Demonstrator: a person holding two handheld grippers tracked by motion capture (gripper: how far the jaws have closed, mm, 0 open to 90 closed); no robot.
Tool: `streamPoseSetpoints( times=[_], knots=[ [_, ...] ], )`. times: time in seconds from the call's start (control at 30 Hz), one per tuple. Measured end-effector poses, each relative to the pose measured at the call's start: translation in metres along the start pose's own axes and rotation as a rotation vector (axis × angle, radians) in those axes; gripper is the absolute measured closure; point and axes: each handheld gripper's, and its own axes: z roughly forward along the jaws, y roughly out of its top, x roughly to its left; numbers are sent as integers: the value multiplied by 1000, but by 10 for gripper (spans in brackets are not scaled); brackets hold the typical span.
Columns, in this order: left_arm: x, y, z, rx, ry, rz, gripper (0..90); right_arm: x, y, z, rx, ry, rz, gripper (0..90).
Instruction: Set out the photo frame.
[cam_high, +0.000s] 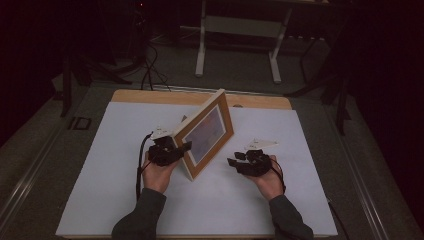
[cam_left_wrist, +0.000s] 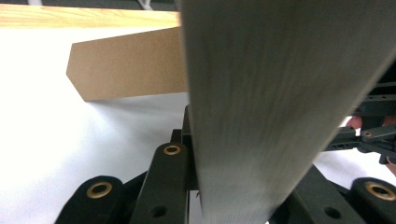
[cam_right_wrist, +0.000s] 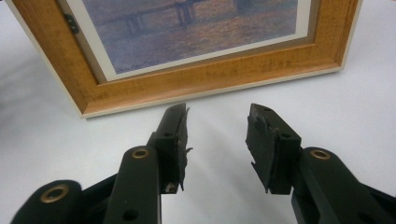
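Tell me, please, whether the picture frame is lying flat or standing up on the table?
Standing up, tilted: the picture frame rests on its lower edge on the white table cover, gripped by the left gripper.

1. A white sheet (cam_high: 125, 165) covers most of the table top.
2. The wooden table (cam_high: 150, 96) shows as a bare strip along the far edge, beyond the sheet.
3. A white metal stand (cam_high: 240, 30) with two legs sits on the floor past the table.
4. Black cables (cam_high: 150, 70) lie on the floor near the table's far left corner.
5. Dark stand legs (cam_high: 80, 70) rise at the left of the floor, others at the right (cam_high: 335, 85).
6. The grey floor (cam_high: 30, 145) surrounds the table.
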Motion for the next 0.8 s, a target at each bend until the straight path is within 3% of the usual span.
streamPoseSetpoints(
  times=[0.8],
  knots=[
    [12, 3, -2, 29, -83, 36, 768, -8, -2, -2, 0, -12, 12, 548]
  ],
)
